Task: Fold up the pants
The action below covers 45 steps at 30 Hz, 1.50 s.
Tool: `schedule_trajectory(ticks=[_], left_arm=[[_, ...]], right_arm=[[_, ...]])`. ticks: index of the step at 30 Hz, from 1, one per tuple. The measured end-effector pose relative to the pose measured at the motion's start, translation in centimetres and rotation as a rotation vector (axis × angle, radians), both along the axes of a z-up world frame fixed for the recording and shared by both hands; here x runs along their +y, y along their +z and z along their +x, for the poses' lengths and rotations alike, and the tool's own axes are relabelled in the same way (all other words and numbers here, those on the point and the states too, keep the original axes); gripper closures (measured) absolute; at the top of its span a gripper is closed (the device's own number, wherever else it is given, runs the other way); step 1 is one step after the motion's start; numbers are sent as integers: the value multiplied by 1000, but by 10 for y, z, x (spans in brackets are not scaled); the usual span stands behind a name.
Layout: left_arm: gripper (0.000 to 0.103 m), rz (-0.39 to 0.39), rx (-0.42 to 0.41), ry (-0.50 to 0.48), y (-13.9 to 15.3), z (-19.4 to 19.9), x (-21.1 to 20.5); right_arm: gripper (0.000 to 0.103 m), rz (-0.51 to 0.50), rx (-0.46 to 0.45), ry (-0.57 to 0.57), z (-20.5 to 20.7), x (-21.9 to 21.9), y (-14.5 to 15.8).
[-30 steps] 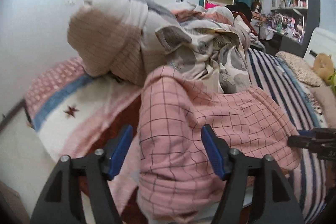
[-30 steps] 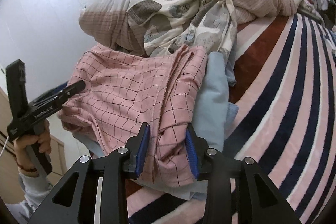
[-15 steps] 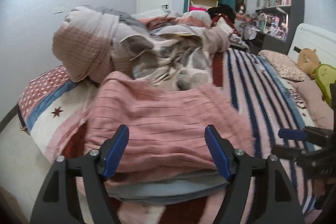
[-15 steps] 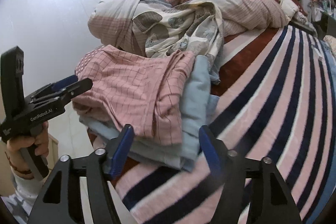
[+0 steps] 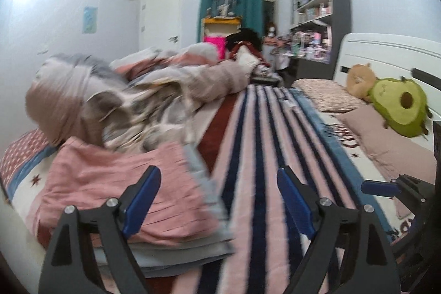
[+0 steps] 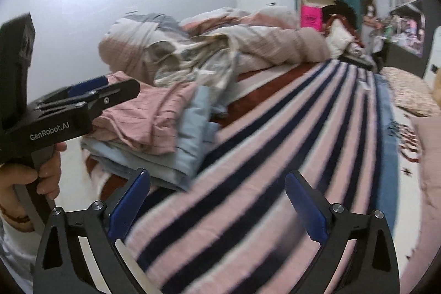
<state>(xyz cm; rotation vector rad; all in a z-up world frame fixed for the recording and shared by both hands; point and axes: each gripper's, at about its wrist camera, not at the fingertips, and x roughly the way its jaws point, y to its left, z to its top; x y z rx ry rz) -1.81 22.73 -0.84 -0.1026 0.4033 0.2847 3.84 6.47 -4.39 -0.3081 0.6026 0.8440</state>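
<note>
The folded pink checked pants (image 5: 115,183) lie on top of a folded pale blue garment (image 5: 179,247) at the bed's near left corner; they also show in the right wrist view (image 6: 143,115). My left gripper (image 5: 217,200) is open and empty, drawn back just right of the pile. My right gripper (image 6: 217,200) is open and empty over the striped blanket, right of the pile. The left gripper also shows from the side in the right wrist view (image 6: 110,90), held by a hand.
A striped pink, white and navy blanket (image 5: 261,142) covers the bed. A rumpled duvet heap (image 5: 124,101) lies behind the pile. Pillows and an avocado plush (image 5: 399,106) sit by the white headboard at the right. Shelves and a teal curtain stand at the back.
The right gripper opened and let go of the pink pants, which dropped onto the blue garment. Both grippers pulled back and swung to the right, away from the pile.
</note>
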Motion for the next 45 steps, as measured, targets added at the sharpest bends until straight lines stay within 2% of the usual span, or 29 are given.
schedule_trajectory(ticks=[3,4,5,8,13,25,29,45], left_arm=[[15,13,-50,-53,7,8,-34],[15,9,-58,-74,9,11,-45],[15,4,-63,-90,10,13,-53],[15,2,-77,-141,11,21,-83],[15,67,-94,-159,11,28,-118],[14,88,-107,-162,13,28,-133],[7,97,-111,-152,12,28,-132],[7,108,-116,-144,11,26,-134]], right_arm=[[6,24,-62,-55,-8,-38,10],[5,35,-96,-83,-12,-53,15],[0,45,-121,-99,-14,-64,19],[1,75,-216,-173,-21,-97,32],[1,153,-267,-264,-26,-142,46],[1,140,-215,-299,-13,-157,37],[1,151,-203,-313,-12,-159,36],[1,166,-188,-321,-11,-162,36]])
